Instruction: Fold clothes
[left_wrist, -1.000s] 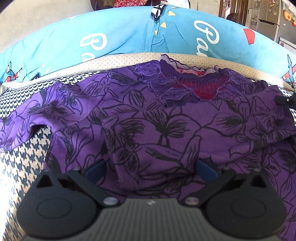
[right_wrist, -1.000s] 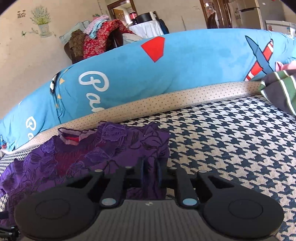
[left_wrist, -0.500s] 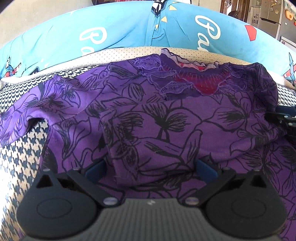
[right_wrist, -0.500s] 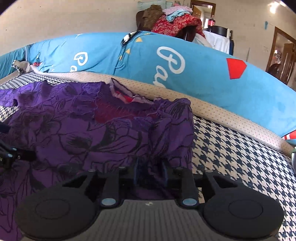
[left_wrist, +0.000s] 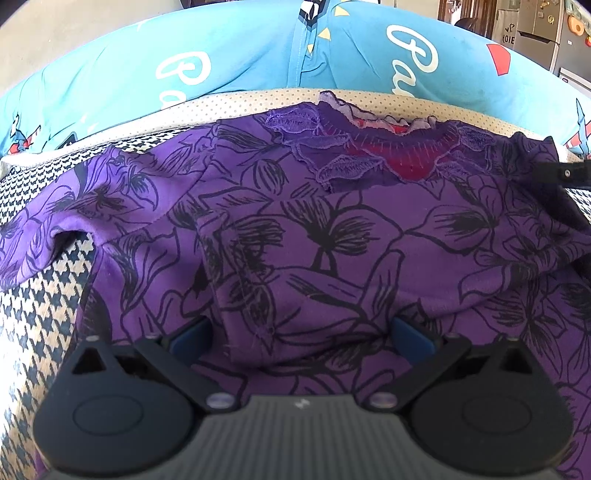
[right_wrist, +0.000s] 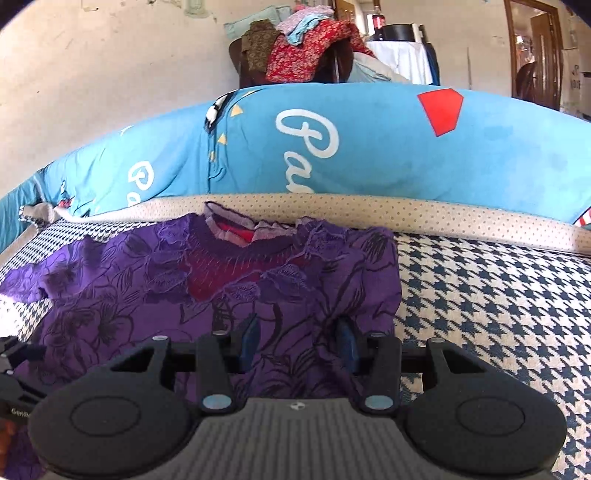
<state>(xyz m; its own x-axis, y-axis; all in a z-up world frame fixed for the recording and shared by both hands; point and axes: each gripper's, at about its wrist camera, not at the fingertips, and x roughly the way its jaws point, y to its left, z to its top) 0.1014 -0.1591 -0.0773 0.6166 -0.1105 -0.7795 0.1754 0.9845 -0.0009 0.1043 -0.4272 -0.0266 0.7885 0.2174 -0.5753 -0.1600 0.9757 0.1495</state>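
A purple top (left_wrist: 332, 236) with a black flower print and a red-lined neck (left_wrist: 406, 162) lies spread on the houndstooth bed cover (left_wrist: 33, 295). My left gripper (left_wrist: 299, 332) is open at the lower part of the top, its blue pads (left_wrist: 188, 332) wide apart with a hump of cloth between them. In the right wrist view the purple top (right_wrist: 147, 295) has its right side folded in, leaving a straight edge. My right gripper (right_wrist: 299, 343) is open over that folded side, with loose cloth between its pads. The right gripper's tip (left_wrist: 565, 173) shows at the left view's edge.
A long blue bolster (right_wrist: 369, 147) with white lettering runs along the far side behind a beige dotted strip (right_wrist: 406, 214). Bare houndstooth cover (right_wrist: 480, 295) stretches to the right of the top. A chair piled with clothes (right_wrist: 303, 48) and a fridge (left_wrist: 532, 33) stand beyond.
My right gripper carried the top's right side leftward over the body, then opened and let go of the cloth. The left gripper stayed put and open.
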